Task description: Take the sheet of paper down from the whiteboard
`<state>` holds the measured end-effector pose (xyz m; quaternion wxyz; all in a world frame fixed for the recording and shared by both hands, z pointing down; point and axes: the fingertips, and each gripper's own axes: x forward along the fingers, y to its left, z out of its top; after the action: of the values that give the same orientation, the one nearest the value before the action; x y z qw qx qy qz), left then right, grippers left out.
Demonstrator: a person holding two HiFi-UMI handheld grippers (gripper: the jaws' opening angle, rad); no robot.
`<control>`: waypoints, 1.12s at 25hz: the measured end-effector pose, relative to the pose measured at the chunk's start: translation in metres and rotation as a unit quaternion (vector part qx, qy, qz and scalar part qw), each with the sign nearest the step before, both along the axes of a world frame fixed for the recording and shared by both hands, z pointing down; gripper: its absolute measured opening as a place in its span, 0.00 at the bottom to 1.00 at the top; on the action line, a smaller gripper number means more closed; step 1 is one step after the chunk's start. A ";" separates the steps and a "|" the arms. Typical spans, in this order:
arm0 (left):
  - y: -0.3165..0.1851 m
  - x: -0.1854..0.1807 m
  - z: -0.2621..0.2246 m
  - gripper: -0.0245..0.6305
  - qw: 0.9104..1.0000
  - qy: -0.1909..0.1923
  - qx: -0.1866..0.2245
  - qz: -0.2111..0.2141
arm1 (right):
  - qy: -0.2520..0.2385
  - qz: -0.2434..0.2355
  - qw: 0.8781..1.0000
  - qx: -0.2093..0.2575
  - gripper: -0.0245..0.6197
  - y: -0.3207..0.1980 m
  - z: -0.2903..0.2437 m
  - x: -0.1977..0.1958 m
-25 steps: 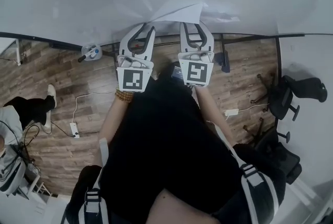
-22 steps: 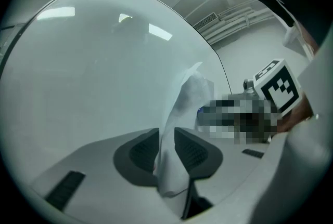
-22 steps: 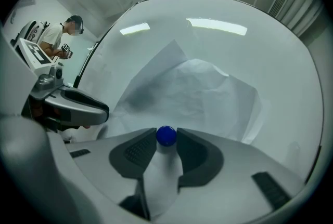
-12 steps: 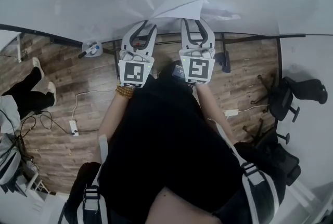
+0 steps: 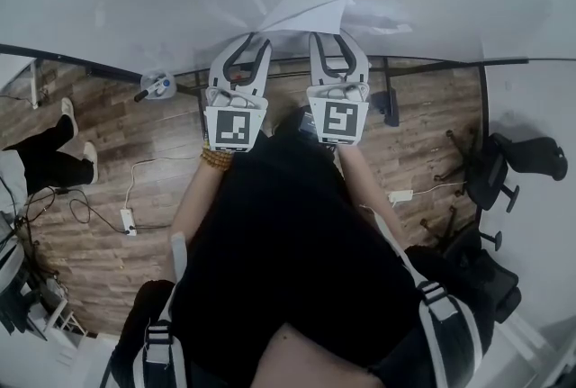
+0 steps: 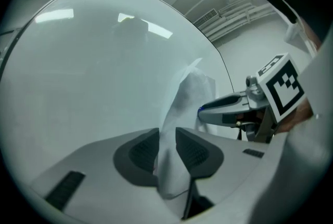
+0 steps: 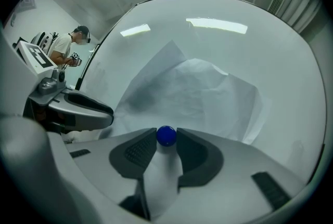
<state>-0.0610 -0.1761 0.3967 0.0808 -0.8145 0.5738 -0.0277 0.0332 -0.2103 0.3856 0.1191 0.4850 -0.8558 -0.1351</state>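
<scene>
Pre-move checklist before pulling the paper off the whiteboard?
1. Left gripper grips sheet of paper: ok, fold pinched between its fingers.
2. Right gripper on blue magnet: ok, fingers clamp it.
3. Magnet off the sheet: not ok, it sits on the paper.
4. Other magnets pinning the sheet to the whiteboard: cannot tell.
5. Grippers clear of each other: ok, side by side, apart.

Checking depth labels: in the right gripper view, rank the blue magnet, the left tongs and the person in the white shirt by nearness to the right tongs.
1. blue magnet: between the tips of the right tongs.
2. left tongs: alongside, at left.
3. person: far back, upper left.
</scene>
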 end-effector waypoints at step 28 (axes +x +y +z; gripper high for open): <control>0.011 0.010 0.008 0.18 0.999 -0.020 0.000 0.034 | 0.003 0.002 1.000 0.003 0.22 -0.002 0.005 0.000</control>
<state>-0.0509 -0.1652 0.4047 0.0934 -0.8330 0.5438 -0.0414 0.0330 -0.2128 0.3906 0.1204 0.4871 -0.8537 -0.1392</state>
